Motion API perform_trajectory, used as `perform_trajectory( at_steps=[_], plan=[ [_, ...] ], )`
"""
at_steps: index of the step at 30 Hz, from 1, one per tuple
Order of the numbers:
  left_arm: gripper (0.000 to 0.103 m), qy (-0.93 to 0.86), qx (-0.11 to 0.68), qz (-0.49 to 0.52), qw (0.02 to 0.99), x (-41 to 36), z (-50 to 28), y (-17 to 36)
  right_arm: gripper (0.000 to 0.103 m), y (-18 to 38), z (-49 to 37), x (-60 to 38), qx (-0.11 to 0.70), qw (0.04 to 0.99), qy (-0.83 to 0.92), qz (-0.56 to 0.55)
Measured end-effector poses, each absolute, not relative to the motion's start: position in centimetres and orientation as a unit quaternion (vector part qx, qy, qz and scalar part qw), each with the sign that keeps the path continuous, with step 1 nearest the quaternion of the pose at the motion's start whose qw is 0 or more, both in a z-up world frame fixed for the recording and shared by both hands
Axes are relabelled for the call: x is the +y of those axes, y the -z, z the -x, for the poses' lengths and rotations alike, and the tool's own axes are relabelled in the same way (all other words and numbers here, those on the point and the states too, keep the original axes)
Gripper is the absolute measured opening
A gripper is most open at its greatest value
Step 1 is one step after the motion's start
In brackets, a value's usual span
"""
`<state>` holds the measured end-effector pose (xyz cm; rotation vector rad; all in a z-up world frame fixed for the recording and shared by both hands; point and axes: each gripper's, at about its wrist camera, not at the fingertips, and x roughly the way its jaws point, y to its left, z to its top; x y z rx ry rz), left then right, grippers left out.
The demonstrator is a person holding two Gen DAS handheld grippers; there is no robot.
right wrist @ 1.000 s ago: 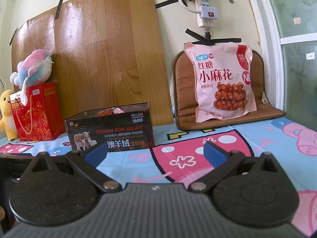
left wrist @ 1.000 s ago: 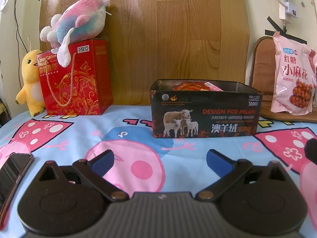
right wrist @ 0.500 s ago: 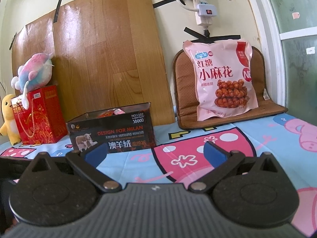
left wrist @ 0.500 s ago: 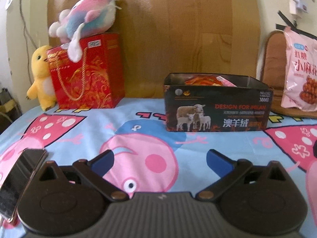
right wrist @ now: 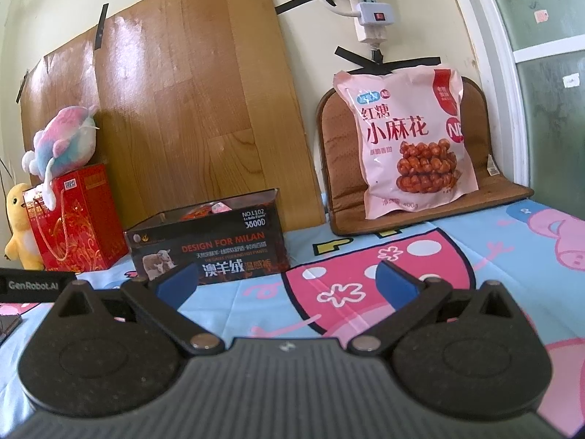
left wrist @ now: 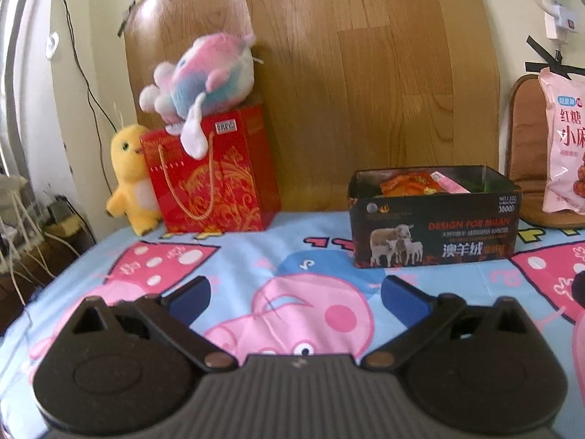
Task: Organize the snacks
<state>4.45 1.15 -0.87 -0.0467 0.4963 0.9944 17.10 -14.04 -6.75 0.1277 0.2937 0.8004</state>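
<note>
Both my left tongs (left wrist: 295, 292) and right tongs (right wrist: 286, 281) hung wide open, empty, facing the snack box (left wrist: 433, 226).

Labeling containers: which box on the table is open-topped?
The black cardboard box printed with sheep, snack packets showing inside. The red gift box with rope handles is closed, a plush toy on top.

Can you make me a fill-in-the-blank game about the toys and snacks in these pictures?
1. The pink and blue plush toy sits on top of the ____ gift bag.
2. The yellow chick toy stands ____ the gift bag.
3. The big pink snack bag leans on a ____ cushion.
4. The black box shows pictures of ____.

Answers: red; beside; brown; sheep
</note>
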Motion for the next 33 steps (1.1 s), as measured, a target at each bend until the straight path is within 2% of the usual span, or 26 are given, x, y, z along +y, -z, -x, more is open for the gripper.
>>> perform_trajectory(
  at_steps=[33],
  plan=[
    [0.103, -0.460, 0.266, 0.016, 0.847, 0.20, -4.57, 0.63, 0.103, 6.76, -17.18, -14.16, 0.144, 0.907, -0.389, -0.065]
  ],
)
